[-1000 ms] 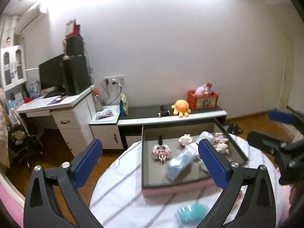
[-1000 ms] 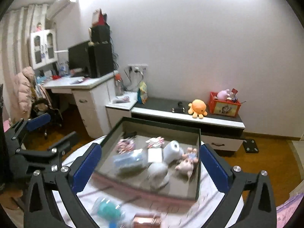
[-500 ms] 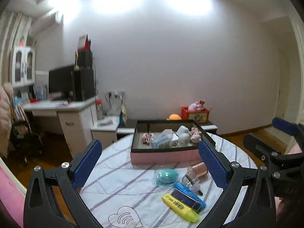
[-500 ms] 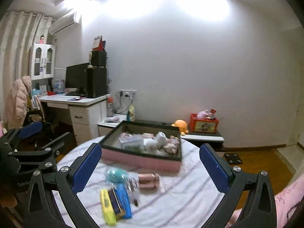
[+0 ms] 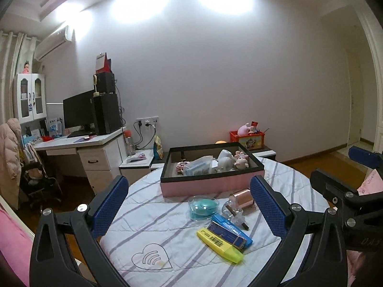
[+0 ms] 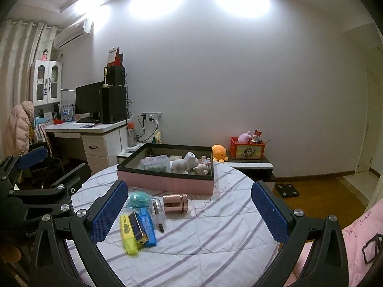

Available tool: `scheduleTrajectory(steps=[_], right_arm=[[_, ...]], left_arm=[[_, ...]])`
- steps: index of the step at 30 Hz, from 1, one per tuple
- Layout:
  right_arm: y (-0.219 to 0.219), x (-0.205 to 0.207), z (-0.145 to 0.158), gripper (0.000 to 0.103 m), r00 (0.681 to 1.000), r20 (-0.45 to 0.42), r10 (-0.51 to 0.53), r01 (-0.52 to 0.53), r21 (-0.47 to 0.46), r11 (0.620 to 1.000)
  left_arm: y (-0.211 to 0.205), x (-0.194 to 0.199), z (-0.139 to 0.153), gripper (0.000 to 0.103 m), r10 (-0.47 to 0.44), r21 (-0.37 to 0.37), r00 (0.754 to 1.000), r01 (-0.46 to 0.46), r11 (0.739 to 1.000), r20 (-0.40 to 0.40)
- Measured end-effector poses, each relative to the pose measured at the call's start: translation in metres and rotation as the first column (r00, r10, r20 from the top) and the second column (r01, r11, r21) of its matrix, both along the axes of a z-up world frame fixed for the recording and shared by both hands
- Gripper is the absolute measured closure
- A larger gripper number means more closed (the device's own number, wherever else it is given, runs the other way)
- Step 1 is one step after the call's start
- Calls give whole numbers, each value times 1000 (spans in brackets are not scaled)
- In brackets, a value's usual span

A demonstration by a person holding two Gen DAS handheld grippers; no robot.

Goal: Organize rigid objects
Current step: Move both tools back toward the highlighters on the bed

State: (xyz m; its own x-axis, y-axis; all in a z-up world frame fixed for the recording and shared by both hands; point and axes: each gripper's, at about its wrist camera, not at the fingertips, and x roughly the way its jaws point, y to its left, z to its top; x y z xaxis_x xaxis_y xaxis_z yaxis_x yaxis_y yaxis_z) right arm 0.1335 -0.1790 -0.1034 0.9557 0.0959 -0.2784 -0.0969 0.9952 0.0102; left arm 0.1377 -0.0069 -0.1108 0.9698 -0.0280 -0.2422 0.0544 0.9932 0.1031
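A pink box (image 5: 210,186) with a black rim stands at the far side of the round striped table (image 5: 155,227) and holds several small toys and a clear case. In front of it lie a teal egg-shaped item (image 5: 203,206) in a clear shell, a copper cylinder (image 5: 240,197), a clear bottle (image 5: 233,211), a blue highlighter (image 5: 222,222) and a yellow highlighter (image 5: 220,241). My left gripper (image 5: 189,181) hangs open above the near table. My right gripper (image 6: 190,186) is open too, with the copper cylinder (image 6: 174,203) and the yellow highlighter (image 6: 128,234) below it.
A white desk (image 5: 79,143) with a monitor stands at the left by the wall. A low cabinet (image 6: 249,165) behind the table carries an orange plush and a red box. Pink fabric (image 6: 359,239) lies at the right edge. Wooden floor (image 6: 323,186) shows at the right.
Both grippers have drawn back from over the pink box toward the near side of the table. The loose items in front of the box have come into view. Both stay open.
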Motion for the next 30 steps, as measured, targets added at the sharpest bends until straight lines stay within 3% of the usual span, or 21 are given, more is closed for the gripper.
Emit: scheduleTrajectory(steps=[5, 8, 11, 16, 25, 30], right_arm=[[-2, 2, -11, 0, 1000, -27, -5, 5, -6, 1000], [-5, 13, -23, 0, 997, -77, -5, 5, -5, 1000], [-11, 27, -42, 0, 988, -153, -21, 21, -3, 1000], [-23, 52, -77, 0, 958, -285, -22, 30, 27, 999], [-30, 75, -109, 0, 922, -387, -8, 24, 36, 999], [-25, 83, -112, 0, 914, -405, 5, 10, 36, 999]], left_arm=[[-4, 13, -16, 0, -9, -3, 998, 9, 1000, -67], [-5, 27, -35, 0, -31, -18, 987, 28, 999, -156], [-7, 42, -62, 0, -49, -36, 961, 41, 999, -271], [-17, 59, -102, 0, -75, -24, 916, 72, 997, -393], [-11, 82, -132, 0, -15, 29, 865, 34, 999, -501], [9, 86, -134, 0, 21, 14, 859, -15, 1000, -512]])
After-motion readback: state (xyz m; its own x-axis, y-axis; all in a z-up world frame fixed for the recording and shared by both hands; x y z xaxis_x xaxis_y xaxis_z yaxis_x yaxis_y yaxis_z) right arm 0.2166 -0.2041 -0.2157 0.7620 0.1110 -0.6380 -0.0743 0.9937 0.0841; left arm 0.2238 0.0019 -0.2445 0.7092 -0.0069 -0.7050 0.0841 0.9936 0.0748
